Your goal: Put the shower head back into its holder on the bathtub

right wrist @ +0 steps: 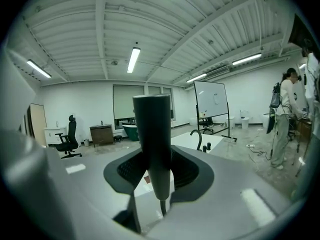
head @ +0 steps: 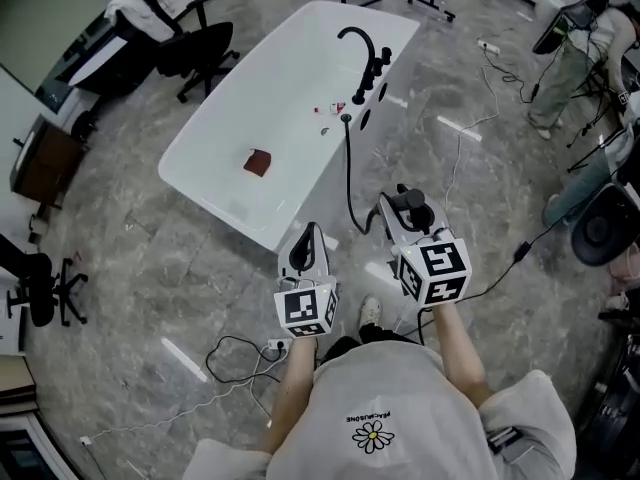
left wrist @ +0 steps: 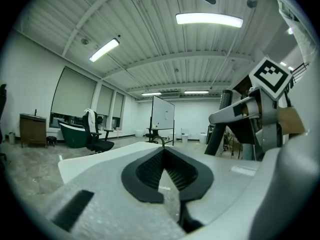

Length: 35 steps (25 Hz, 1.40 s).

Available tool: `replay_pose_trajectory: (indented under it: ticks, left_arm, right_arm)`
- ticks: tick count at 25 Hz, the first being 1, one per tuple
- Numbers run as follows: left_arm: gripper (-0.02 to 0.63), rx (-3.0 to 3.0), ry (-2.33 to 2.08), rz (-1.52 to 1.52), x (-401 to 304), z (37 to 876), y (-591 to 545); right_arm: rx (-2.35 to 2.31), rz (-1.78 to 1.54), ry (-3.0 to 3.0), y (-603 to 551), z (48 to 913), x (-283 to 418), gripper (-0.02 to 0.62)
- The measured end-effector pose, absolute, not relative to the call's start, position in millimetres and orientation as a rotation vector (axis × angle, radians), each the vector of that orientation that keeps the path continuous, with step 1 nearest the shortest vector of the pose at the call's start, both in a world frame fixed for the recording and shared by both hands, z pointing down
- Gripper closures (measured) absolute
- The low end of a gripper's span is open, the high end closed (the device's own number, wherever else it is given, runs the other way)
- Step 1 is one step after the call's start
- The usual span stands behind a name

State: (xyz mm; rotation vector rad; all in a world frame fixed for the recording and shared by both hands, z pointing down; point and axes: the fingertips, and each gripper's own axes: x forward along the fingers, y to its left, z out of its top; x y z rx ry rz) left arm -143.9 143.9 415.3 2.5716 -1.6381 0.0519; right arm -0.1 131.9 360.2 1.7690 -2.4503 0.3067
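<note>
Gripping the black cylindrical shower head (right wrist: 152,134) upright, right claw (head: 397,206) sits below the white bathtub's (head: 290,83) black curved tap (head: 360,40); left claw (head: 308,236) closed, empty.

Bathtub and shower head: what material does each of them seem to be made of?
The bathtub is smooth, glossy white with soft reflections, so it is probably acrylic or enamel. The shower head is a matt black cylinder with almost no shine. It could be coated metal or plastic, and I cannot tell which.
</note>
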Motion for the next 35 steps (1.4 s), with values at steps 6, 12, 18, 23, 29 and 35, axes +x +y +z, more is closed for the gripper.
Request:
replay_pose_trajectory:
  ticks: [6, 12, 18, 23, 29, 35]
  left_arm:
    - [0.607, 2.626, -1.560, 0.084, -113, 425, 67]
    - [0.607, 2.599, -1.351, 0.134, -65, 488, -13]
    - [0.558, 2.624, -1.226, 0.250, -40, 527, -136]
    - [0.516, 2.600, -1.121, 0.283, -18, 557, -206]
    - [0.417, 2.580, -1.012, 0.343, 10, 585, -242]
    - [0.416, 2.473, -0.993, 0.476, 33, 637, -257]
  right_arm:
    - [1.784, 0.230, -2.488, 45, 338, 14, 0.460]
    - [1.862, 0.221, -2.511, -40, 325, 30, 0.460]
    - [1.866, 0.214, -2.504, -161, 317, 39, 0.460]
    - [1.867, 0.151, -2.522, -235, 291, 41, 0.460]
    - [1.858, 0.174, -2.592, -279, 266, 41, 0.460]
    - [1.762, 0.138, -2.773, -289, 208, 45, 0.462]
